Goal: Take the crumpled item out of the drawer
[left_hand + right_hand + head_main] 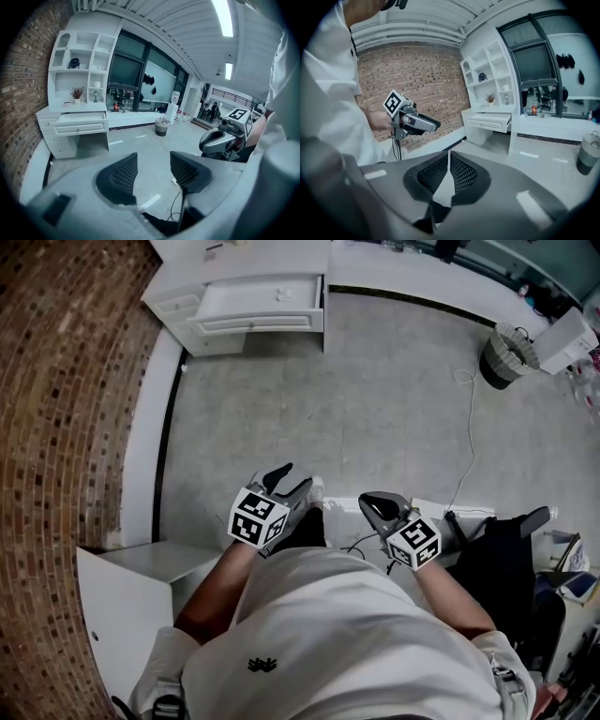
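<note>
Head view: drawer [258,298] pulled out, far across floor [375,409]; crumpled item not visible from here. Left gripper [291,480] jaws apart, empty; right gripper [373,503] closed, empty. Walk close, look inside drawer, then reach from above.

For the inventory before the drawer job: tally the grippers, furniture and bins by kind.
Grippers: 2 (left gripper, right gripper)
Desk with drawers: 1
Waste bin: 1
White cabinet: 1
Total: 5
</note>
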Motion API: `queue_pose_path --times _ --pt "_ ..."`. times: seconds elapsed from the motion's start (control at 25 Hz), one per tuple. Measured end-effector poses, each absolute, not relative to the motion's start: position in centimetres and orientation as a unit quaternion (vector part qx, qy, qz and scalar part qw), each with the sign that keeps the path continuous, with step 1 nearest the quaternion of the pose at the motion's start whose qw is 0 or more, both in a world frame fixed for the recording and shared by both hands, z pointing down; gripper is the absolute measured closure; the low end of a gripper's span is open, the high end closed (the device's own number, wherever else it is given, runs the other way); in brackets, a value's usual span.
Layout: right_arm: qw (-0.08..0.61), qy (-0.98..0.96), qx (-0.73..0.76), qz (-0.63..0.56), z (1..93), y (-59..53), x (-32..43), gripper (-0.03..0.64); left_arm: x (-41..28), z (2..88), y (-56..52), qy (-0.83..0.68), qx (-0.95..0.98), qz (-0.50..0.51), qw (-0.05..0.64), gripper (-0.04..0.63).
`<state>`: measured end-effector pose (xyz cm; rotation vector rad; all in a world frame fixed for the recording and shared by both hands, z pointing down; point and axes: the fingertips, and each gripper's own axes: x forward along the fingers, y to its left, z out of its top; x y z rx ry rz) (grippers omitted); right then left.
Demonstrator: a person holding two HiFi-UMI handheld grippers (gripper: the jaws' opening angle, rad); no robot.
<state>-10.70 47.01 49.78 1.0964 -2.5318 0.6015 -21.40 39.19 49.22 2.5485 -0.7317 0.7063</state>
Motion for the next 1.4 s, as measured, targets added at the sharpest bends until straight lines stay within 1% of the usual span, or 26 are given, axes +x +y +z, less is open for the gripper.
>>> queue_pose_path --times 0.28,0.52,0.68,0.88,1.0,1.24,1.4 --pt "0.178 -0.874 0.413 0.186 48.0 35.7 -7.2 0.589 -18.2 48.1 26.9 -0.250 0.917 0.247 0.187 0.351" --pt "0.182 -0.873 0.420 0.171 47.5 27.3 -7.4 0.588 -17.7 48.3 18.3 -0.250 0.920 0.247 0.176 0.325" --pt "0.182 -0.875 0.414 0.174 47.1 24.0 -6.9 0.580 -17.4 48.9 15.0 -0.269 0.911 0.249 0.187 0.319" --pt "0.179 -0.878 0.408 0.176 47.6 19.5 -4.0 0.582 -15.8 49.7 10.8 -0.290 0.903 0.252 0.193 0.302" --pt "0.188 -0.884 0.394 0.168 48.0 16.5 -2.1 0.597 -14.5 50.3 8.0 -0.307 0.895 0.255 0.197 0.293" --pt "0.204 -0.904 0.348 0.142 47.9 9.2 3.4 0.604 -10.5 49.9 1.4 -0.356 0.875 0.257 0.206 0.275" --pt "0.192 -0.913 0.333 0.138 47.2 4.0 7.6 0.604 -7.5 49.3 -3.1 -0.383 0.861 0.261 0.207 0.268"
